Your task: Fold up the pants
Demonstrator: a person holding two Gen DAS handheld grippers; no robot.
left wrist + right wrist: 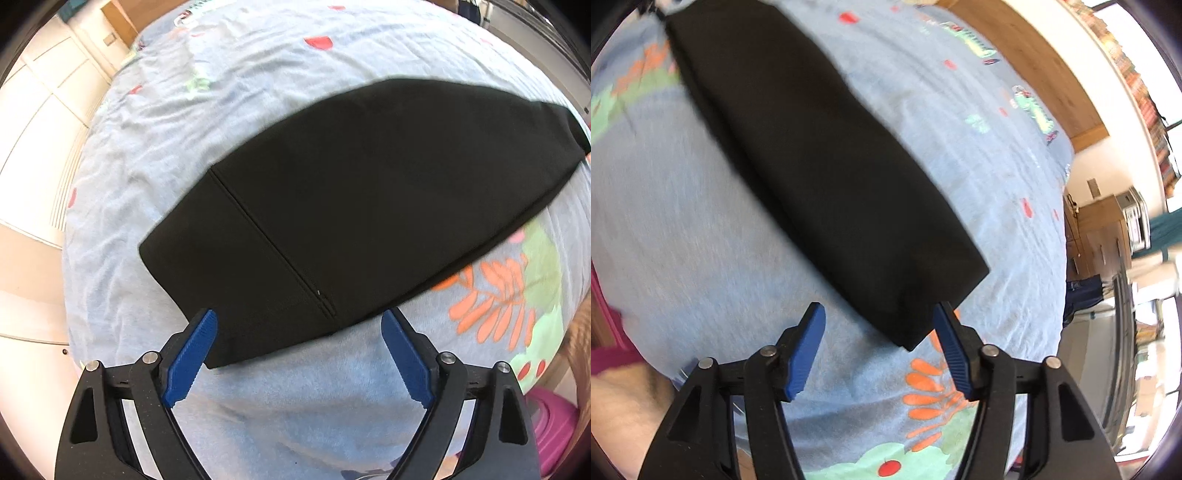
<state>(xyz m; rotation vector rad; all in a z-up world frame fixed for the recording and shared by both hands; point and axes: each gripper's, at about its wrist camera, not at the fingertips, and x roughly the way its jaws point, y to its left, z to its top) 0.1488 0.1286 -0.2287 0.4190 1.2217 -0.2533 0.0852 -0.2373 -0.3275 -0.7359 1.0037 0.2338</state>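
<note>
The left hand-held gripper (299, 325) hangs spread wide and empty above the near edge of the black pants (351, 192), which lie folded in a long flat strip on the bed (258, 406). The right hand-held gripper (879, 317) gapes likewise over the strip's end corner, gripping nothing. Bare blue printed sheet (683, 240) surrounds the strip; wooden cabinets (1100, 236) stand at the right.

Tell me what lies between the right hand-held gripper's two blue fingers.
In the right wrist view, the right hand-held gripper stands open. A corner of the folded black pants lies in the gap, untouched by either finger, over the light blue patterned bedsheet.
</note>
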